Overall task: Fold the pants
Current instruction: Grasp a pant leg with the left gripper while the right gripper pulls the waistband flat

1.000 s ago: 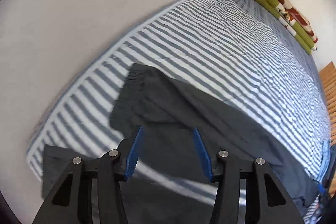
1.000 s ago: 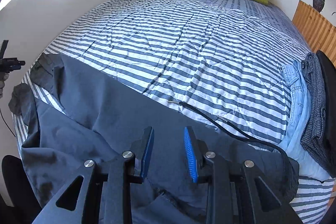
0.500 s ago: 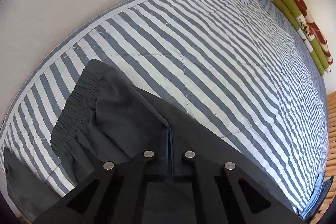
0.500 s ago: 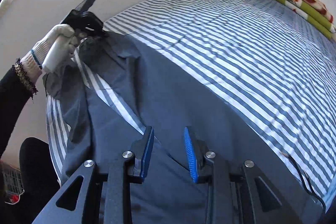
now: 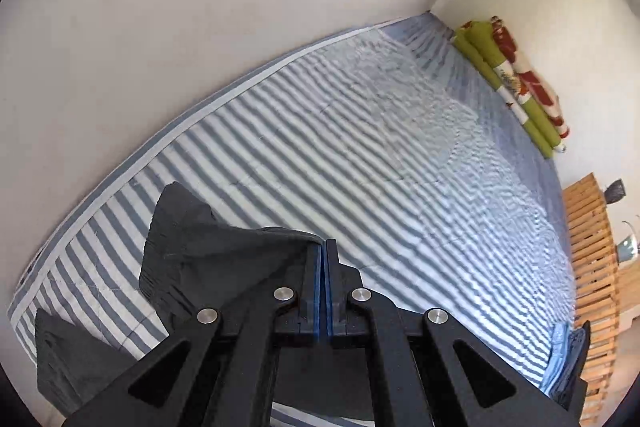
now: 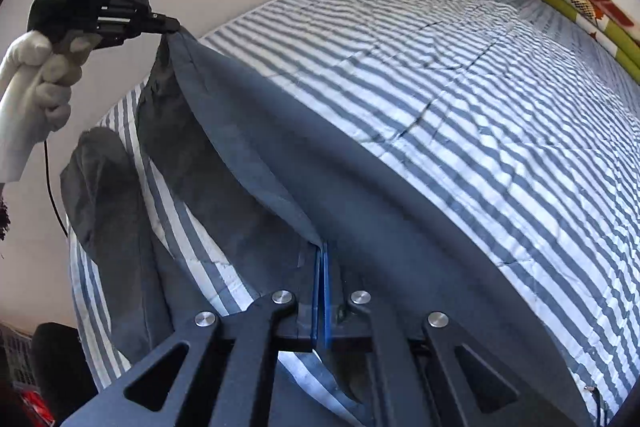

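Note:
Dark grey pants (image 6: 256,163) lie along the near edge of the striped bed. My left gripper (image 5: 323,247) is shut on a bunch of the pants' cloth (image 5: 224,247) near the elastic waistband, lifted off the bed. In the right wrist view that same left gripper (image 6: 174,25) shows at upper left, held by a white-gloved hand (image 6: 36,79), with cloth hanging taut from it. My right gripper (image 6: 322,247) is shut on the pants' edge further along the same fold. The other leg (image 6: 104,187) lies loose at the left.
The blue-and-white striped quilt (image 5: 380,155) covers the bed against a white wall (image 5: 160,7). Folded green and red blankets (image 5: 516,87) sit at the far end. A wooden slatted panel (image 5: 592,251) and a pile of clothes (image 5: 568,359) lie at the right.
My right gripper has gone from open to shut on the pants' edge. My left gripper, shut half a second ago, has lifted the waistband cloth up off the bed.

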